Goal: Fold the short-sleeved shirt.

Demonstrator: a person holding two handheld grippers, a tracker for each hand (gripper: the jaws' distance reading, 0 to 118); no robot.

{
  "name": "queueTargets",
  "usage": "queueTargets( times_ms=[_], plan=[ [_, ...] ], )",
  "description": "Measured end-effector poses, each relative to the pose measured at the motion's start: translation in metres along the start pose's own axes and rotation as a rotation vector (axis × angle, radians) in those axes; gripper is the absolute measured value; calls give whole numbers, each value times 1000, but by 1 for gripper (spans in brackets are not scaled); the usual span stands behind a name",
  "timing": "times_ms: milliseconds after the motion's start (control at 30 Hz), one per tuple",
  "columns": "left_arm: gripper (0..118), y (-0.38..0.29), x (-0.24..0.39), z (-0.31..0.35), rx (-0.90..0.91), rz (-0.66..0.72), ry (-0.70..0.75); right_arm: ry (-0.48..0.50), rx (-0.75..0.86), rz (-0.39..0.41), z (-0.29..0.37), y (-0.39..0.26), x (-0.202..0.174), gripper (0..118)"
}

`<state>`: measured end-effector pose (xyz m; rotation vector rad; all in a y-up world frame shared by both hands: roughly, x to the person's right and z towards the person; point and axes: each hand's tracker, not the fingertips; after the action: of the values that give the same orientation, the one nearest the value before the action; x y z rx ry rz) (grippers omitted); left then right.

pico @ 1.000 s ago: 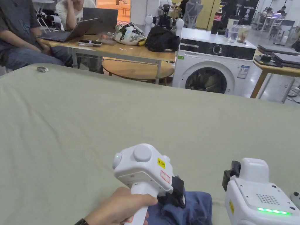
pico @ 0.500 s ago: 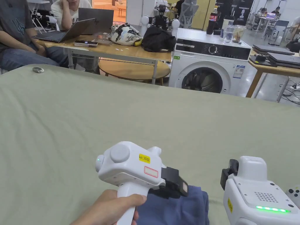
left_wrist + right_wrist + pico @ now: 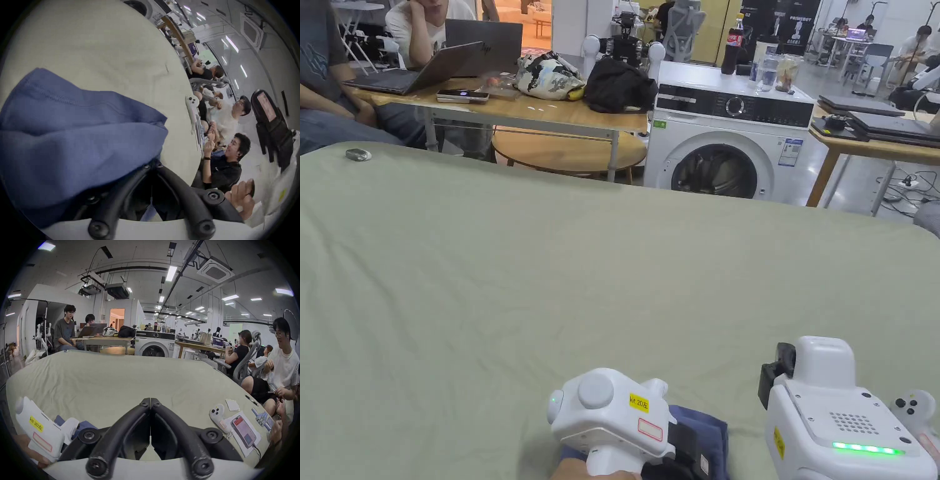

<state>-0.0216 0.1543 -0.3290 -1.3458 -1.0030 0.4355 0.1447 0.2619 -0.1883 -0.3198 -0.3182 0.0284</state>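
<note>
The blue shirt [image 3: 73, 138] lies bunched in soft, stitched folds at the near edge of the worktop [image 3: 550, 262], which is draped in a smooth pale-green cloth. The left gripper [image 3: 152, 164] has its black fingers [image 3: 139, 174] pinched together on a fold, their tips half buried in fabric. The right gripper [image 3: 150, 402] hovers alongside, fingers together on nothing, its white shell cut off by the head view's lower edge.

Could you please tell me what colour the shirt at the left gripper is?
The shirt is plain blue, clearest in the left gripper view.
</note>
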Motion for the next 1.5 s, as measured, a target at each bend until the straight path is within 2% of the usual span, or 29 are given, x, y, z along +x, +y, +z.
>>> queueTargets(
  times_ms=[100,267,367,500,533,633,767,933,1067,1167,1300,1367,1467,1500],
  plan=[
    [0,3,7,14,-8,-15,15,-1,9,1,-3,4,1,0],
    [0,5,25,77,155,-128,90,1,26,0,-10,9,0,0],
    [0,-5,33,122,341,-233,204,9,31,6,-17,15,-4,0],
    [0,-30,42,163,672,-446,496,16,61,-15,-23,22,-10,0],
    [0,-35,44,170,742,-450,575,19,71,-24,-24,24,-11,0],
    [0,-53,43,187,981,-535,678,20,98,-40,-26,29,-16,0],
    [0,-65,42,201,1147,-624,776,23,138,-52,-25,36,-20,0],
    [0,-61,34,212,1175,-574,775,18,202,-55,-16,42,-20,0],
    [0,-64,25,215,1156,-517,757,18,162,-41,0,31,-21,0],
    [0,-70,17,212,1133,-520,779,49,70,-6,16,7,-29,0],
    [0,-76,10,209,1091,-510,785,134,-133,14,22,-31,-44,0],
    [0,-80,7,207,1071,-503,782,175,-243,15,11,-50,-49,0],
    [0,-82,4,204,1015,-507,777,172,-409,48,-15,-76,-56,0],
    [0,-84,2,203,1000,-505,778,185,-464,30,-24,-84,-57,0]
  ],
)
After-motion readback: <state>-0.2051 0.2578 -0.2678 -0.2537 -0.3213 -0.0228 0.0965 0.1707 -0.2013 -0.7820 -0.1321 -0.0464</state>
